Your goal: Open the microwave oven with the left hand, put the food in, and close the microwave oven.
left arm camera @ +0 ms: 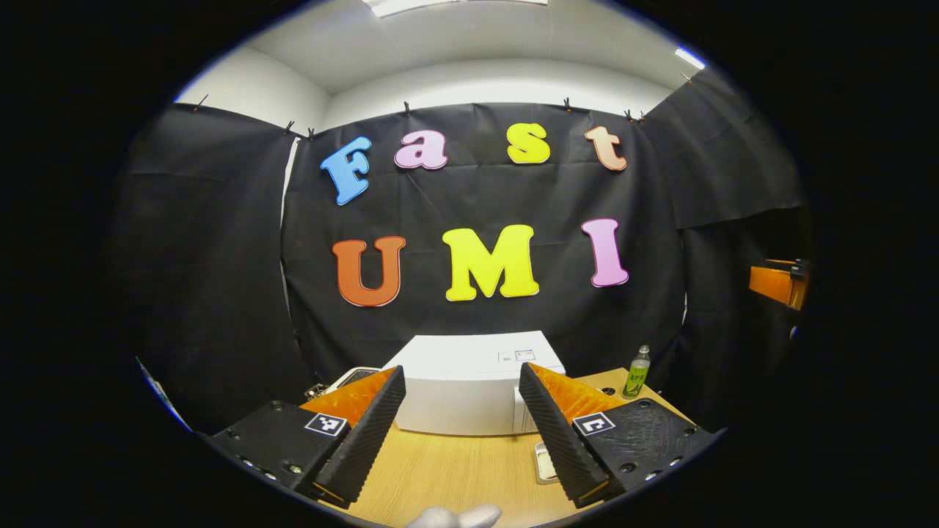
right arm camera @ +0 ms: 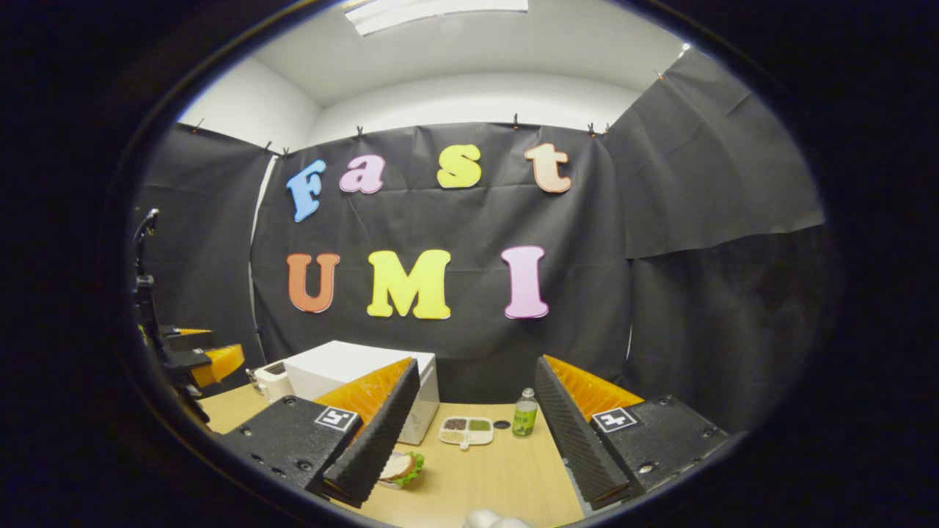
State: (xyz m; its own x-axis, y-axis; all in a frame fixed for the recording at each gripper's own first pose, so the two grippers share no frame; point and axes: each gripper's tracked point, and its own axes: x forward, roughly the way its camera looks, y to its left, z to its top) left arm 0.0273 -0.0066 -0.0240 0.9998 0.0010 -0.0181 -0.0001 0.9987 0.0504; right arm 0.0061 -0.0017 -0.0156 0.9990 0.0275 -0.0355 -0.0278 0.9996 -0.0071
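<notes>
in the left gripper view we see the left gripper (left arm camera: 462,433) held above the wooden table (left arm camera: 455,477), its 2 ribbed black fingers (left arm camera: 367,440) spread wide apart with nothing between them, so its jaws stand open. straight ahead, framed between those fingers, sits the white microwave oven (left arm camera: 469,385) at the back of the table against the black cloth wall, and from here its front looks closed. a green bottle (left arm camera: 637,372) stands upright on the table to the right of the microwave, apart from it. just in front of the microwave's right corner, a pale divided tray (left arm camera: 544,463) peeks out beside the right finger, mostly hidden. behind the left finger, a small white appliance (left arm camera: 352,378) rests beside the microwave's left side; we cannot tell what it is. in the right gripper view the right gripper (right arm camera: 469,440) also hangs over the table, fingers wide apart and holding nothing, jaws open. here the microwave lies to the left, half covered by the left finger, with the divided tray holding 3 kinds of small grains just to its right, a small dark round thing (right arm camera: 502,424) beside that tray, and then the bottle. the food, a sandwich (right arm camera: 402,467) with lettuce showing on a small plate, lies on the table in front of the microwave, near the tip of the left finger and not touching it. at the far left edge of this view we see the other gripper, orange and black, raised above the table.
</notes>
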